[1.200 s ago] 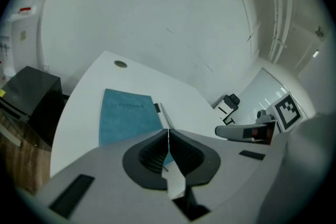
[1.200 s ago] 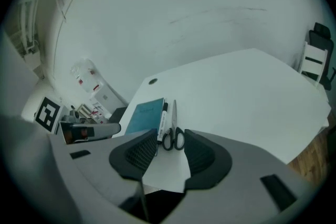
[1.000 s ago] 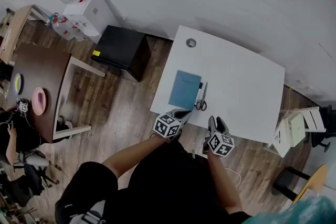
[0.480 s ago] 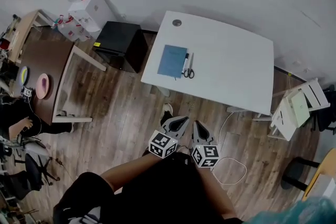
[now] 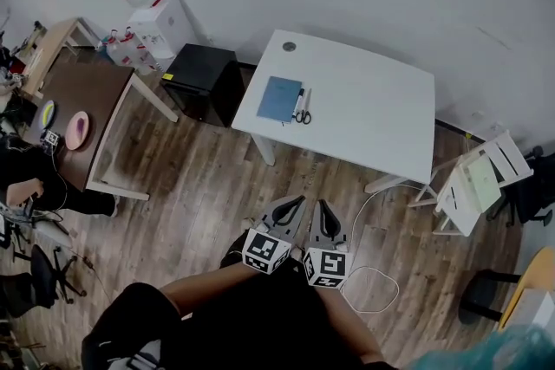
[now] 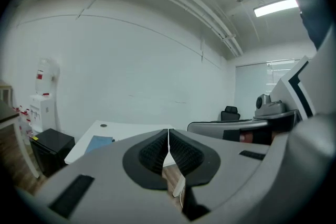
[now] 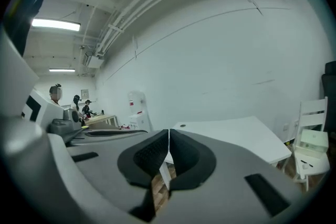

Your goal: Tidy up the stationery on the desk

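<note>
A white desk (image 5: 373,113) stands against the wall, well ahead of me. On its left part lie a blue notebook (image 5: 279,98), a marker pen (image 5: 298,102) and a pair of scissors (image 5: 305,109), side by side. My left gripper (image 5: 297,202) and right gripper (image 5: 324,208) are held close together over the wooden floor, far short of the desk. Both are shut with nothing between the jaws. In the left gripper view the blue notebook (image 6: 97,140) shows small on the desk (image 6: 123,129). The desk (image 7: 236,134) also shows in the right gripper view.
A black cabinet (image 5: 204,81) stands left of the desk, with a water dispenser (image 5: 152,9) behind it. A brown table (image 5: 74,121) with plates is at the far left, a person seated by it. A white folding chair (image 5: 473,184) stands right of the desk. A white cable (image 5: 373,277) lies on the floor.
I have stepped back from the desk: it now looks smaller and farther away. Both grippers have come away from its front edge, closer together, over the floor.
</note>
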Motion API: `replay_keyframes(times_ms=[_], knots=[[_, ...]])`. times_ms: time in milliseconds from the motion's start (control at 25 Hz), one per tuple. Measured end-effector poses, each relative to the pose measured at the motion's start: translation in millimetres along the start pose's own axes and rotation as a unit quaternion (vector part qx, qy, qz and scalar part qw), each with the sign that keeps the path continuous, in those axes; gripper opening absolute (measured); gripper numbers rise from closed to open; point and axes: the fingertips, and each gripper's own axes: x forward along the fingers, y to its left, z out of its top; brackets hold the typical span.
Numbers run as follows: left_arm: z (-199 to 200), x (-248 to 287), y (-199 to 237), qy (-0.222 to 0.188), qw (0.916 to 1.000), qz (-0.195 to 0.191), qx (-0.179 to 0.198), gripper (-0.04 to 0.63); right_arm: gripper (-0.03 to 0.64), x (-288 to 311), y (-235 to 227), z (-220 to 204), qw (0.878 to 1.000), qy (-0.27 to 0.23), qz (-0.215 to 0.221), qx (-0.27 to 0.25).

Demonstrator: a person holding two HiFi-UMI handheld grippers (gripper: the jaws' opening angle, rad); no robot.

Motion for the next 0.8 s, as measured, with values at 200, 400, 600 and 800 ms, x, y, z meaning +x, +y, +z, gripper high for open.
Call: replay_keyframes(times_ms=[200,400,600,800], knots=[[10.7,-8.3,-12.6,-0.021,0.9991,0.004,0.037,0.018,0.034,-9.6,-6.1,0.5,1.000,-0.006,-0.016,-0.006],[13.8,-11.5,-13.4,-0.032,0.9984,0.011,0.045,0.018,0.034,-16.8,-3.1,3.0,0.999,-0.003,-0.028,-0.035],[20.4,-2.7,-16.7,-0.041,0.9980,0.002,0.048,0.018,0.034,-16.5,-8.4,3.7,0.998,0.001,-0.032,-0.048],[27.3,10.1,-15.3,-0.046,0.9976,-0.008,0.051,0.018,0.034,-9.6,-13.7,8.2,0.998,-0.005,-0.032,-0.050]])
